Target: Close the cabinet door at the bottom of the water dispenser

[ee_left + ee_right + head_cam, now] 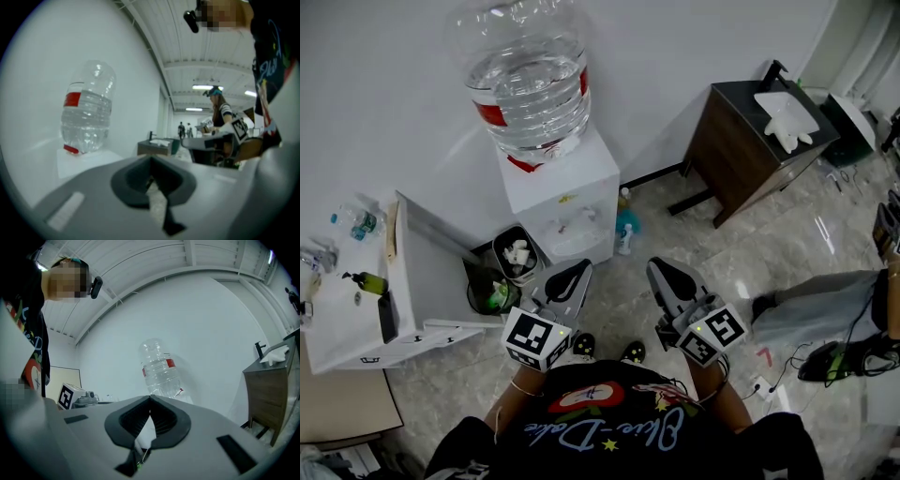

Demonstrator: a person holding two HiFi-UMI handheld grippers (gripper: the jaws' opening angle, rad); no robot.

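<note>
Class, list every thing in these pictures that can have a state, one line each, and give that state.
left claw: shut, nothing in it.
right claw: shut, nothing in it.
water bottle: upside down on the water dispenser, partly full.
cabinet door: cannot tell, not clearly in view.
bin: open-topped, white items inside.

Place: open workroom hall
Landmark: water dispenser (558, 192) by white wall (694, 56)
Right of it: sink cabinet (759, 141)
Above it: strip lights (202, 87)
</note>
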